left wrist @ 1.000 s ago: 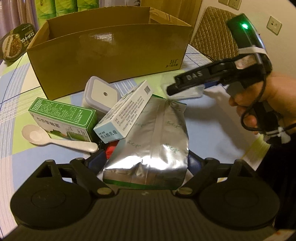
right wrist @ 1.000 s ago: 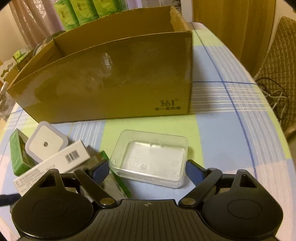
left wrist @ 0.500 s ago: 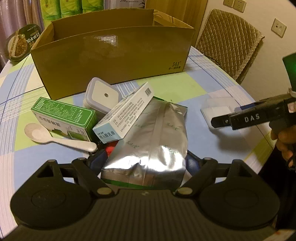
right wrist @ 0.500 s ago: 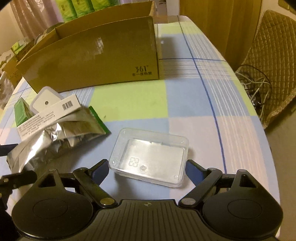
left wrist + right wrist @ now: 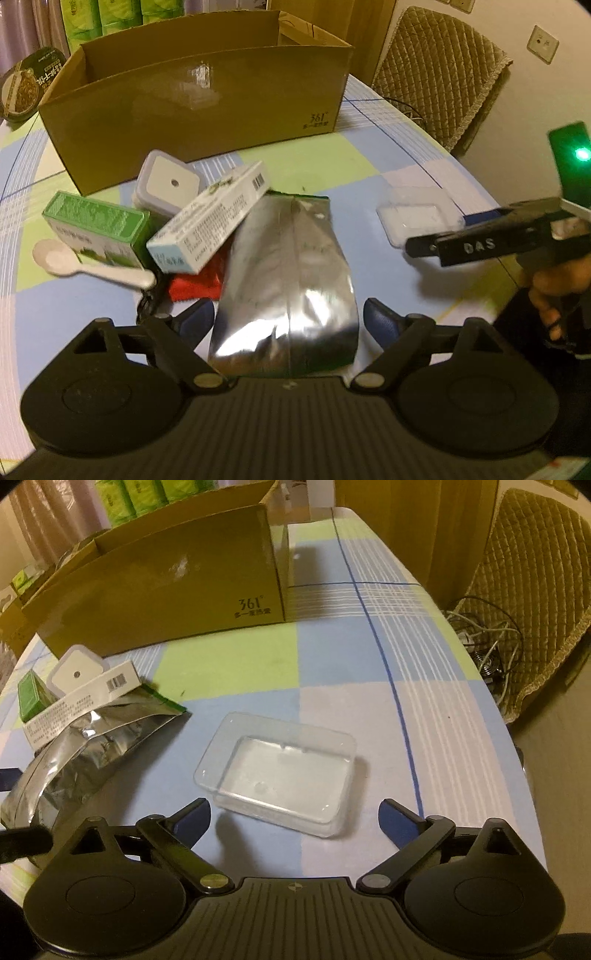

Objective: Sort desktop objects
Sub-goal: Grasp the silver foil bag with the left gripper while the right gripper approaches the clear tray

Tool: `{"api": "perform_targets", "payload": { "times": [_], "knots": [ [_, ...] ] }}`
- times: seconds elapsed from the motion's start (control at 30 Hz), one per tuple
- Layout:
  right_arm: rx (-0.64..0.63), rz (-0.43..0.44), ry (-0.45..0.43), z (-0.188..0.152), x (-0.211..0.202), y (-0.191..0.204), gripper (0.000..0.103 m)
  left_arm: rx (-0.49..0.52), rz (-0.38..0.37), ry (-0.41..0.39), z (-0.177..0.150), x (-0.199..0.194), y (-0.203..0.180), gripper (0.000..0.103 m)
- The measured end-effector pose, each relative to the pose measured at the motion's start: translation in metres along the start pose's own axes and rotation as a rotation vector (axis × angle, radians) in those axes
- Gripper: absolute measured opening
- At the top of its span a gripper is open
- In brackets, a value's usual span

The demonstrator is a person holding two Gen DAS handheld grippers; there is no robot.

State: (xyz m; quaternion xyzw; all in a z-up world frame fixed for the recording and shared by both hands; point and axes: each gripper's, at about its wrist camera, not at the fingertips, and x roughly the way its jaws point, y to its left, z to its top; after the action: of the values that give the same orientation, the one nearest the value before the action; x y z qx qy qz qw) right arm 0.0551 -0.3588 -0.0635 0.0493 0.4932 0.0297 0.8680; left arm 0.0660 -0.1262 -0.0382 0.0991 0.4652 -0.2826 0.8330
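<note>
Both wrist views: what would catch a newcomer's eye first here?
Probably the shiny foil bag, lying between the open left gripper's fingers at the front of a pile of small boxes. Behind it stands a big open cardboard box. To the right, a clear plastic tray sits alone before the open right gripper.

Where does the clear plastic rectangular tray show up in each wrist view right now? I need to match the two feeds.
Left wrist: the clear plastic rectangular tray lies at right of centre, on the checked tablecloth, just beyond the right gripper's finger.
Right wrist: the tray lies at centre, just ahead of the right gripper, whose jaws stand open and apart from it.
Shared landmark: the brown cardboard box printed "361", behind everything in both views.
</note>
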Motion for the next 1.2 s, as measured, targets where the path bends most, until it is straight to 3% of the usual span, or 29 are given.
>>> {"api": "perform_targets", "payload": {
  "times": [0.1,0.17,0.23,0.3,0.4,0.5,0.67,0.77,0.93,1.2],
  "knots": [
    [0.01,0.008,-0.013,0.003,-0.001,-0.002,0.095,0.004,0.002,0.023,0.009,0.009,0.002,0.083],
    [0.011,0.02,-0.016,0.005,0.0,-0.001,0.095,0.004,0.004,0.037,0.013,0.014,0.003,0.074],
    [0.005,0.031,-0.019,0.007,0.001,0.001,0.095,0.005,0.012,0.05,0.015,0.016,0.002,0.054],
    [0.003,0.033,-0.018,0.007,0.003,0.001,0.094,0.008,0.018,0.059,0.013,0.015,0.0,0.046],
    [-0.008,0.018,-0.019,0.008,0.002,0.001,0.072,0.015,0.027,0.068,0.007,0.011,-0.003,0.039],
    [-0.004,0.014,-0.01,0.007,-0.002,-0.003,0.061,-0.012,-0.004,0.08,-0.001,0.005,-0.003,0.039],
    [0.007,0.001,0.007,0.004,-0.008,-0.01,0.061,-0.019,-0.027,0.085,-0.002,-0.003,-0.002,0.039],
    [0.014,0.003,0.004,0.002,-0.01,-0.013,0.062,-0.005,-0.009,0.079,0.006,-0.001,-0.002,0.054],
    [0.003,-0.004,-0.008,0.002,-0.011,-0.012,0.081,0.086,0.014,0.101,0.021,0.013,-0.011,0.061],
    [0.007,0.003,-0.01,0.002,-0.007,-0.018,0.084,0.185,0.026,0.188,0.026,0.043,-0.019,0.054]
  ]
}}
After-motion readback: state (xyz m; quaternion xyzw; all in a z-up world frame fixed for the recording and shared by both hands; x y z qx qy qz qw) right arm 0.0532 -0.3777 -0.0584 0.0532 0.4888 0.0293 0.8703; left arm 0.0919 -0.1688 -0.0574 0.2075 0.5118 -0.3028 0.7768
